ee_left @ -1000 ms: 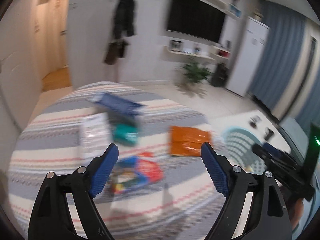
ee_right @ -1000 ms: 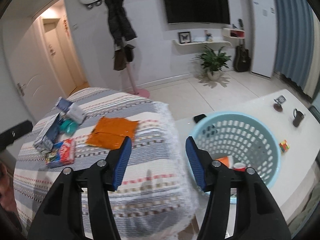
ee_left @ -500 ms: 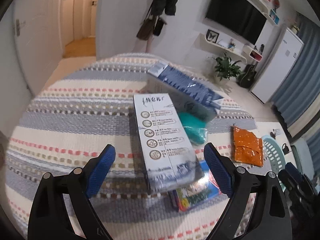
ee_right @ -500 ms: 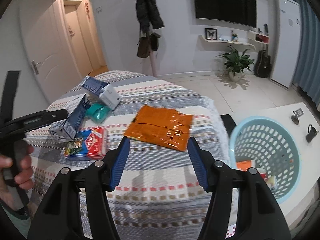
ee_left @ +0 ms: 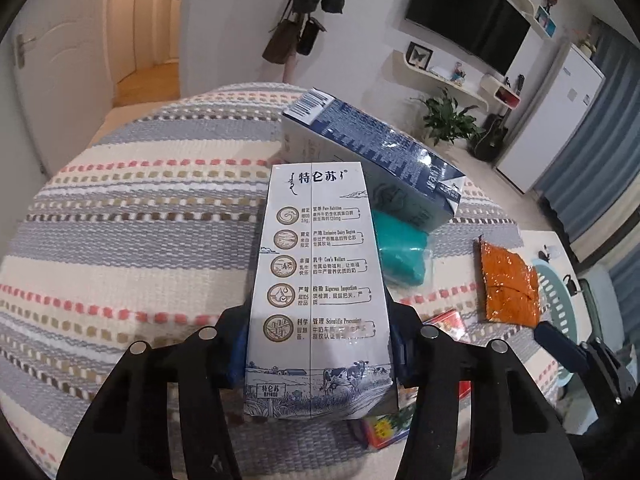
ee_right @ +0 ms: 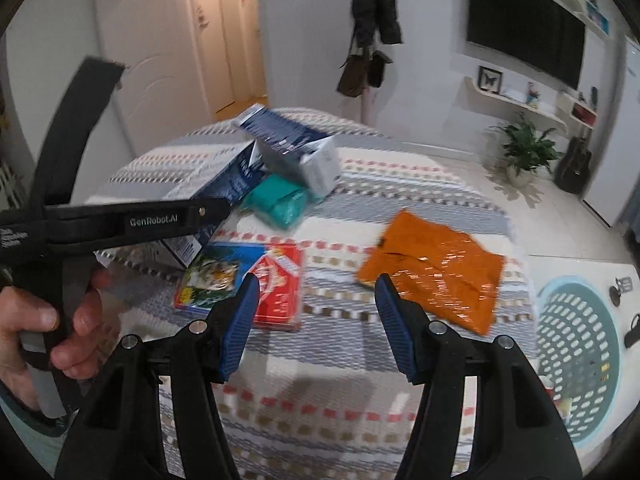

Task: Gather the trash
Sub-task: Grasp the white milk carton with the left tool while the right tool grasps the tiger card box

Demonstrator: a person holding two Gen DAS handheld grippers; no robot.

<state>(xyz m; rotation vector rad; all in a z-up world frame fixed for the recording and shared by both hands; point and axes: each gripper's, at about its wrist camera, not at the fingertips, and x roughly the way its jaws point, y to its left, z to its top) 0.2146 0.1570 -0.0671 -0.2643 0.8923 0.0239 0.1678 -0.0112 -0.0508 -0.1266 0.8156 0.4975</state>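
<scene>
1. Left wrist view: the left gripper (ee_left: 318, 354) has its jaws closing on a white carton (ee_left: 318, 280); both blue pads (ee_left: 236, 356) are seen against the carton's sides at its near end.
2. Only this view shows the carton's print: Chinese brand characters at the top, 5 round icons with captions such as "Cow's Welfare" and "Rigorous Inspection", and a farm drawing at the bottom.
3. Right wrist view: the right gripper (ee_right: 314, 320) is spread, nothing between its jaws, held over the striped cloth (ee_right: 340, 380).
4. Only this view shows the left gripper from outside (ee_right: 132, 222), marked "GenRobot.AI", and the hand (ee_right: 52, 320) holding it. The carton (ee_right: 208, 184) lies partly hidden behind that tool.
5. A second, dark blue carton (ee_left: 372, 156) (ee_right: 292, 148) leans just behind the white one; a teal pack (ee_left: 400, 252) (ee_right: 280, 200) lies between them.
6. A red and blue pack (ee_right: 244, 280) lies just beyond the right gripper's left pad; in the left view only its edge (ee_left: 444, 320) shows beside the carton.
7. An orange bag (ee_right: 436, 276) (ee_left: 508, 284) lies near the cloth's right edge, apart from the rest.
8. A light blue basket (ee_right: 576, 344) (ee_left: 560, 304) stands past that edge on a white surface (ee_right: 560, 264); some items are seen inside it.
9. Bare cloth is open left of the carton and in front of the right gripper.
</scene>
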